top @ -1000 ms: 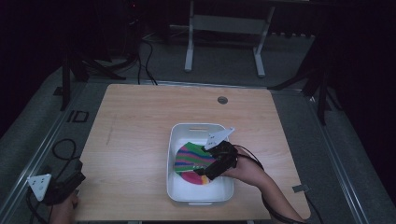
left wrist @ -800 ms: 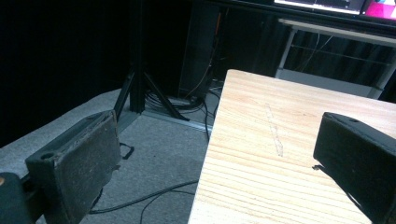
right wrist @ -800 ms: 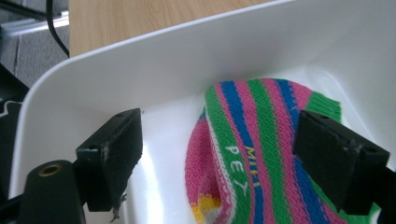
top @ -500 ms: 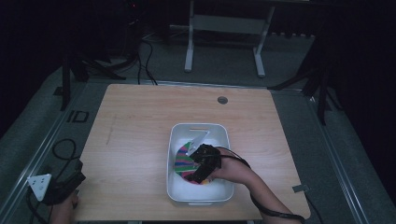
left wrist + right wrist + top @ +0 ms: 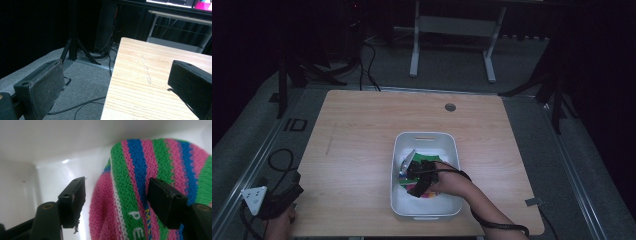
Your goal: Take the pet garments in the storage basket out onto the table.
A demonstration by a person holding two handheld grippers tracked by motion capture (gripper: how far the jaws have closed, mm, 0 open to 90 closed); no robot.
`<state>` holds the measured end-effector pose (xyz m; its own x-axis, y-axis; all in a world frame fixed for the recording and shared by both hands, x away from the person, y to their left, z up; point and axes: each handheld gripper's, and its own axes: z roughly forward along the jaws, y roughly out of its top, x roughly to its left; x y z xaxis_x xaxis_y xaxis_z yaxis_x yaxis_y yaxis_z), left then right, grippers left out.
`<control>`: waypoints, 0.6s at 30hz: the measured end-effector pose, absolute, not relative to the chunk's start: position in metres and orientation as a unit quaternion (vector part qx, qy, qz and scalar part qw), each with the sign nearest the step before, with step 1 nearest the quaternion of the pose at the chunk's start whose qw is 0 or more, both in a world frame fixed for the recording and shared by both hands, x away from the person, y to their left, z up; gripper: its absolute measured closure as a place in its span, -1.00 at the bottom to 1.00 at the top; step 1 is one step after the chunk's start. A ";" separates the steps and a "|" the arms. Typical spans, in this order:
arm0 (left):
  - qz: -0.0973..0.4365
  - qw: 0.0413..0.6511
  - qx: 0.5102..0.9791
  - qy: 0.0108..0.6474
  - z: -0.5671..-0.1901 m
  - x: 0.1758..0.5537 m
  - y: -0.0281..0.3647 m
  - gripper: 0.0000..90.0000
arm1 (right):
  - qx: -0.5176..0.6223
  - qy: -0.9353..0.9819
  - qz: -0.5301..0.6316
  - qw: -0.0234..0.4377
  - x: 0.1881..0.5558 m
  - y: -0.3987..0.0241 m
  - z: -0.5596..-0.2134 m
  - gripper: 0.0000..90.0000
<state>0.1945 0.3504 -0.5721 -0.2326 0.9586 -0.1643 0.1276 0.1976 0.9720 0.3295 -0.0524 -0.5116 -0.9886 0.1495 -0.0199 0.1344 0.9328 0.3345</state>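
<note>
Right tool [image 5: 115, 202] down inside the white tub [image 5: 426, 137], nose-first into a striped knit cloth [image 5: 147, 170]. Pink, green and blue bands, white lettering on a green stripe. Jaws just closing, half spread now, a fold of the knit sitting between them but neither pad pressing on it yet. Cloth bunched on the tub floor, up against the near white wall. From the high view, right tool [image 5: 418, 182] buried in the tub near the middle of the wooden table [image 5: 362, 130], forearm reaching in from the bottom edge. Left tool [image 5: 274, 200] parked off the table's near-left corner, jaws spread wide, nothing between them, just table edge and grey floor [image 5: 82, 82] beyond.
</note>
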 end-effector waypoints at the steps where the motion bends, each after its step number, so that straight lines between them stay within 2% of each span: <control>1: 0.465 0.446 0.429 0.633 -0.572 0.194 0.351 -0.97 | 0.069 0.984 0.165 0.025 0.329 -0.052 -0.513 -0.21; 3: 0.465 0.447 0.429 0.632 -0.572 0.194 0.351 -0.97 | 0.068 0.985 0.152 0.037 0.329 -0.050 -0.516 -0.11; 10: 0.465 0.446 0.430 0.632 -0.572 0.195 0.350 -0.97 | 0.043 0.987 0.136 0.080 0.323 -0.048 -0.522 0.00; 12: 0.466 0.446 0.430 0.632 -0.572 0.195 0.350 -0.97 | 0.039 0.985 0.135 0.096 0.321 -0.048 -0.522 0.33; 14: 0.465 0.446 0.430 0.633 -0.572 0.195 0.350 -0.97 | 0.037 0.984 0.131 0.114 0.320 -0.047 -0.522 0.55; 18: 0.465 0.445 0.429 0.633 -0.572 0.195 0.351 -0.97 | 0.037 0.983 0.134 0.120 0.319 -0.048 -0.518 0.66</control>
